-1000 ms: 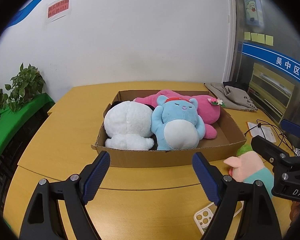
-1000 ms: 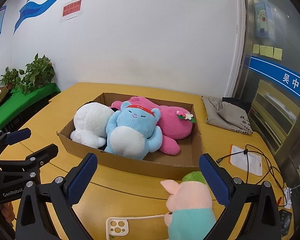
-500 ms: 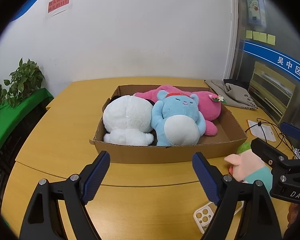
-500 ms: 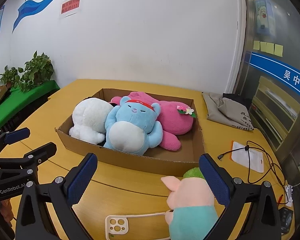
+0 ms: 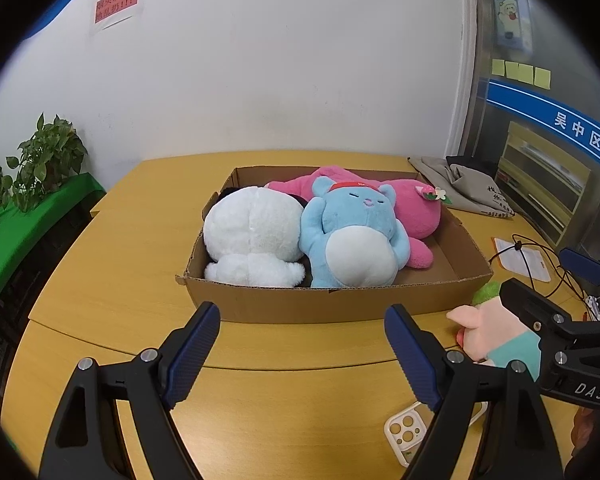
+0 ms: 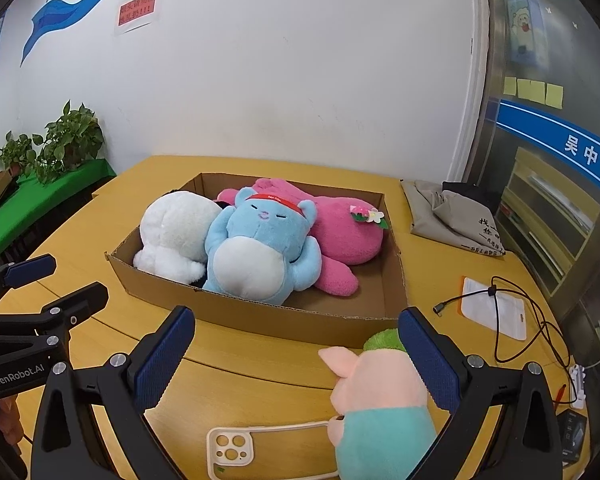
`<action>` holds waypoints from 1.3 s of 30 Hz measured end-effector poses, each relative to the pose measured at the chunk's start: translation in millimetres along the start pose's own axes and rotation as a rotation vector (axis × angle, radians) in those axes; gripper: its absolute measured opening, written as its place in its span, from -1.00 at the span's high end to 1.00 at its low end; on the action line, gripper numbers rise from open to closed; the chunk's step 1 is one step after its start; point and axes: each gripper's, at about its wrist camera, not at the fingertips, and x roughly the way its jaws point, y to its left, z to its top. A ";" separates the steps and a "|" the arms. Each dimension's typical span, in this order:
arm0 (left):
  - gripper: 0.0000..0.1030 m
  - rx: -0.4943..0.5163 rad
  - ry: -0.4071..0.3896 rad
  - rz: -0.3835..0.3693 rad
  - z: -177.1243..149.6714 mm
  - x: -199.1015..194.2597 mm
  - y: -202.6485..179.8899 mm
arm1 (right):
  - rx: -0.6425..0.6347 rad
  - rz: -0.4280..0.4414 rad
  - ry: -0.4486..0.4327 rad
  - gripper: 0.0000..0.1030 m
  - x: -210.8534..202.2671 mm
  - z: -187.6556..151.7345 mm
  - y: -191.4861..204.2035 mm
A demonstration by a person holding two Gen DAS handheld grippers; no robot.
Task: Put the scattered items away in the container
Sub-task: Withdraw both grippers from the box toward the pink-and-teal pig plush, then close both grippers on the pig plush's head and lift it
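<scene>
In the left wrist view, the left gripper (image 5: 302,340) is being held above the yellow desk (image 5: 100,308) with its 2 blue-padded fingers (image 5: 192,354) spread wide and nothing between them. Just beyond the fingers, a cardboard box (image 5: 340,304) is sitting on the desk. 3 soft toys are lying packed inside it: a white plush (image 5: 252,236) on the left, a blue bear (image 5: 352,240) in the middle, and a pink plush (image 5: 412,212) behind and to the right, touching one another. Outside the box, near its front right corner, a pig toy (image 5: 496,336) is standing on the desk, partly covered by the right gripper (image 5: 540,292) seen at the right edge. A phone case (image 5: 406,430) is lying flat on the desk near the pig toy. A folded grey bag (image 5: 468,188) is resting on the desk beyond the box, and potted plants (image 5: 44,160) are standing on a green shelf at the left.

In the right wrist view, the right gripper (image 6: 296,356) is being held with its fingers (image 6: 430,356) spread apart. The pig toy (image 6: 380,400) is standing between them, close against the right finger, though whether it is being touched cannot be told; the left finger is well clear of it. The pig toy is just in front of the box (image 6: 260,312), still outside it. The phone case (image 6: 236,450) is lying beside the pig toy. A black cable (image 6: 520,320) is trailing over the desk to the right. The left gripper (image 6: 56,284) is showing at the left edge.
</scene>
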 end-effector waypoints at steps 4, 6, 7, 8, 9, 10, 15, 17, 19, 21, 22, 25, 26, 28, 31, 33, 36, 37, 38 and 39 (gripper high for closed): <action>-0.64 -0.002 0.006 -0.002 -0.8 1.8 0.5 | -0.001 -0.001 0.007 -0.99 2.3 -1.6 -0.2; -0.64 -0.003 0.017 -0.004 -2.0 3.6 1.0 | -0.001 0.000 0.011 -0.99 2.8 -3.0 0.2; -0.64 -0.005 0.023 -0.003 -2.4 4.1 1.4 | -0.003 0.000 0.016 -0.99 3.5 -3.3 0.3; -0.64 -0.008 0.025 -0.004 -2.8 3.9 2.2 | -0.005 -0.003 0.020 -0.99 3.8 -3.5 0.6; -0.64 -0.009 0.023 -0.005 -3.2 3.7 2.7 | -0.006 -0.006 0.020 -0.99 3.3 -3.6 0.8; -0.64 -0.010 0.023 -0.006 -4.1 4.1 3.0 | -0.007 -0.006 0.015 -1.00 2.6 -3.9 1.0; -0.64 -0.002 0.049 -0.001 -8.0 14.1 4.4 | 0.015 -0.001 0.027 -0.99 11.6 -8.3 3.1; -0.64 -0.009 0.047 -0.003 -8.5 14.4 6.4 | 0.013 0.005 0.027 -0.99 12.8 -8.4 5.1; -0.64 -0.010 0.046 0.001 -8.9 14.3 7.6 | 0.003 0.005 0.027 -0.99 13.2 -8.5 8.1; -0.64 -0.015 0.044 0.001 -9.3 14.9 8.7 | 0.000 0.008 0.030 -0.99 14.2 -9.0 9.3; -0.64 -0.016 0.045 0.000 -9.5 15.4 8.6 | 0.000 0.009 0.033 -0.99 15.0 -9.9 9.9; -0.64 -0.010 0.050 0.000 -11.2 16.6 7.8 | 0.003 0.007 0.045 -0.99 18.4 -12.4 11.0; -0.64 -0.008 0.049 0.000 -11.2 16.7 7.8 | 0.004 0.007 0.047 -0.99 18.5 -12.9 11.3; -0.64 -0.012 0.050 -0.007 -11.8 16.0 8.2 | 0.011 0.003 0.040 -0.99 17.7 -12.5 10.7; -0.64 -0.009 0.047 -0.011 -12.3 14.1 6.9 | 0.024 0.000 0.031 -0.99 16.1 -11.3 8.3; -0.64 -0.008 0.042 -0.007 -12.0 12.9 6.4 | 0.029 0.002 0.028 -0.99 15.8 -10.9 6.8; -0.64 -0.004 0.042 -0.008 -12.2 12.7 4.8 | 0.027 0.001 0.030 -0.99 16.2 -11.3 5.9; -0.64 -0.002 0.041 -0.007 -12.2 12.8 4.2 | 0.028 0.003 0.032 -0.99 16.1 -11.6 5.4; -0.64 -0.002 0.040 -0.008 -12.2 12.7 3.6 | 0.028 0.005 0.033 -0.99 16.1 -11.9 5.1; -0.64 -0.003 0.040 -0.009 -11.9 12.9 3.2 | 0.026 0.007 0.033 -0.99 15.9 -12.3 5.0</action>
